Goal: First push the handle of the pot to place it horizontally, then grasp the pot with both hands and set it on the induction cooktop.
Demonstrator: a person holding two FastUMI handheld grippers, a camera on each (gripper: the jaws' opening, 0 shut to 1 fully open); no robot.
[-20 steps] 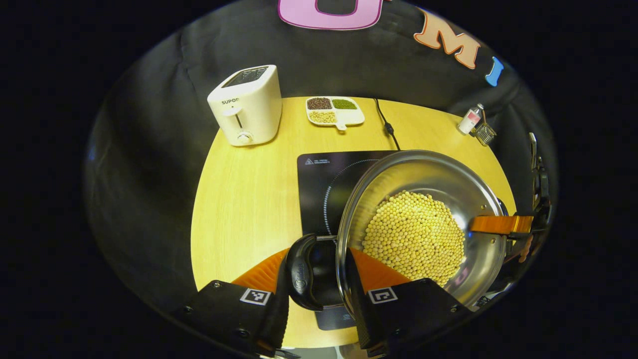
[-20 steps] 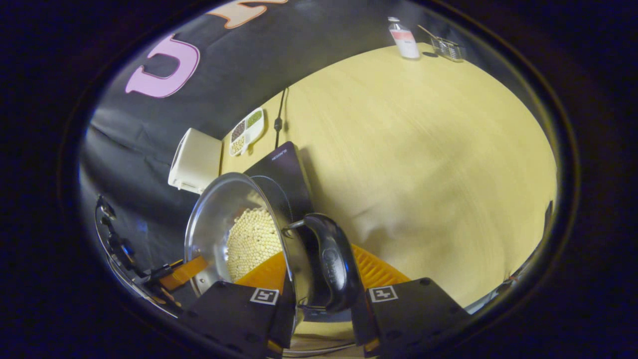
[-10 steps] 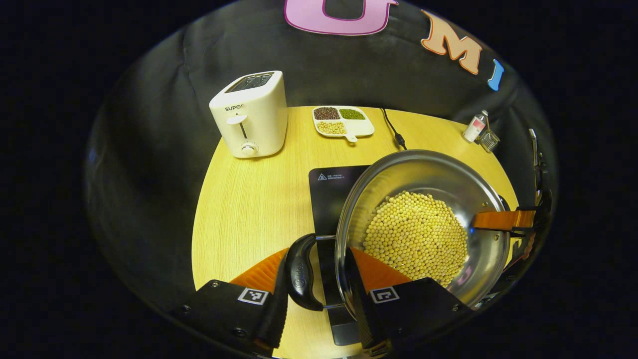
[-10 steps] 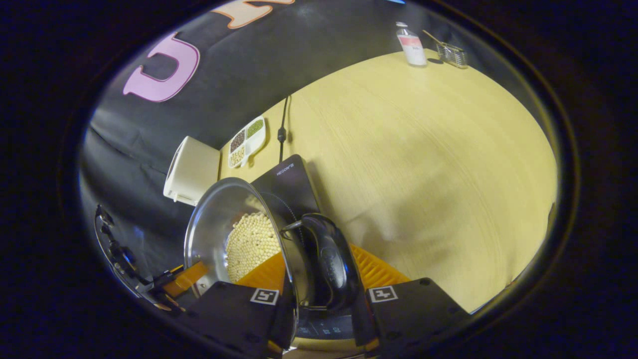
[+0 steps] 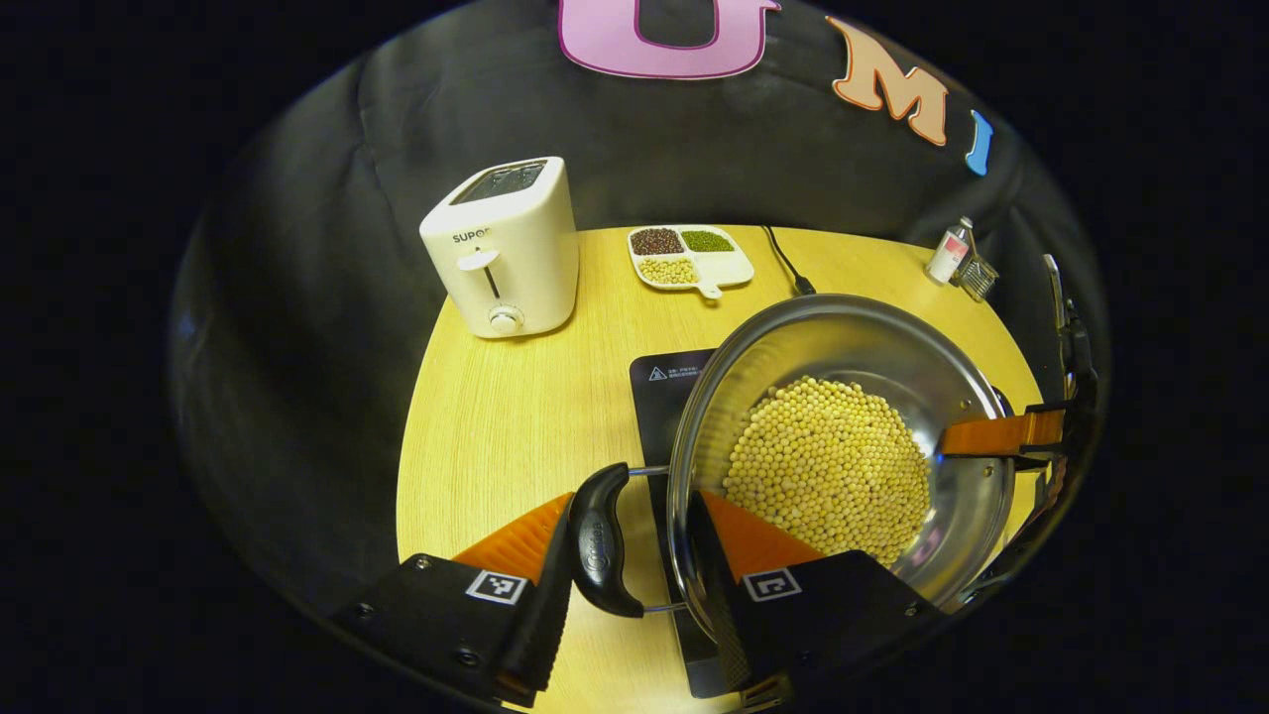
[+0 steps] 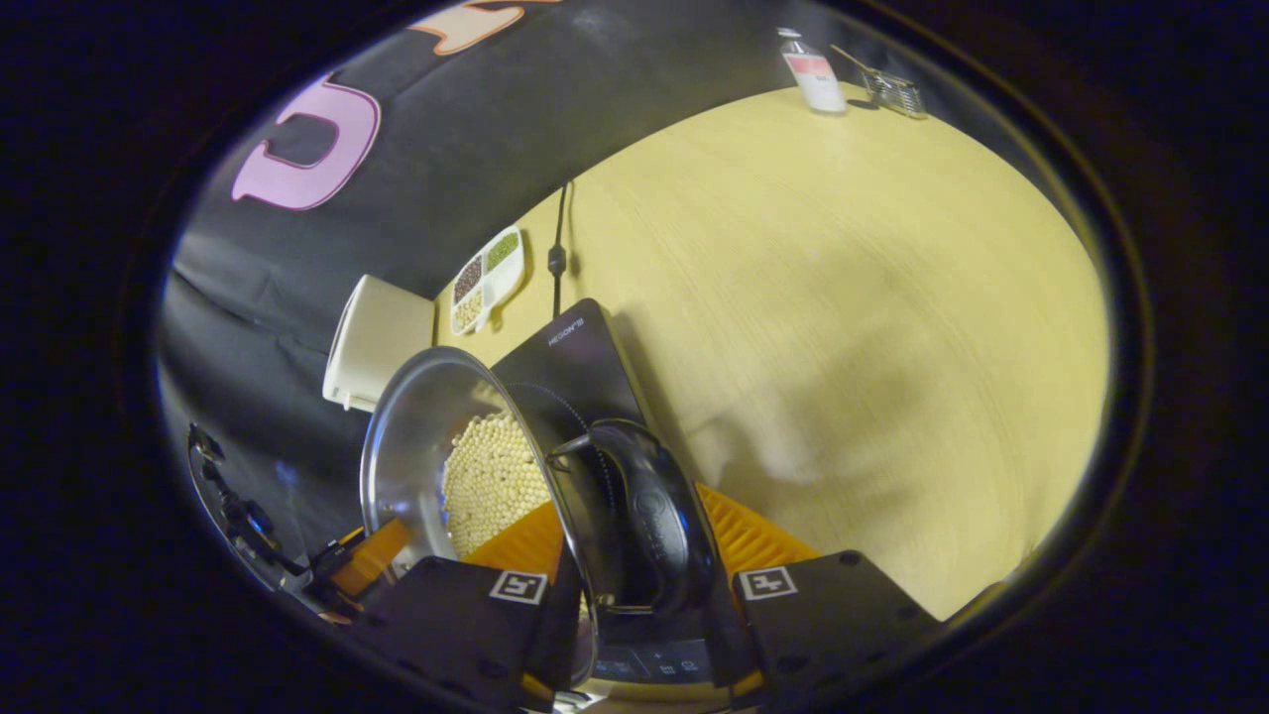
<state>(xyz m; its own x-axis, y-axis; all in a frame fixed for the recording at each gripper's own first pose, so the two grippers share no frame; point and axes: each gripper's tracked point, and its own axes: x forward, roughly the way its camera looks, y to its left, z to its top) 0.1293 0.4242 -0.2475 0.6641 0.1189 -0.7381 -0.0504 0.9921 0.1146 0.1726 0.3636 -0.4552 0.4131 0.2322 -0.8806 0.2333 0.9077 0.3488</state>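
Left gripper view: table (image 5: 496, 436), then the pot (image 5: 843, 347) of beans above the cooktop (image 5: 659, 397) mid-table. Left gripper (image 5: 634, 555) pinches its near handle (image 5: 598, 540); right gripper (image 6: 639, 550) pinches the far handle (image 6: 649, 521).

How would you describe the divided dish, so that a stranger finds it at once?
On the round wooden table, look at the far edge, right of the white toaster. The divided dish is small and white, with dark, green and yellow beans in separate compartments.
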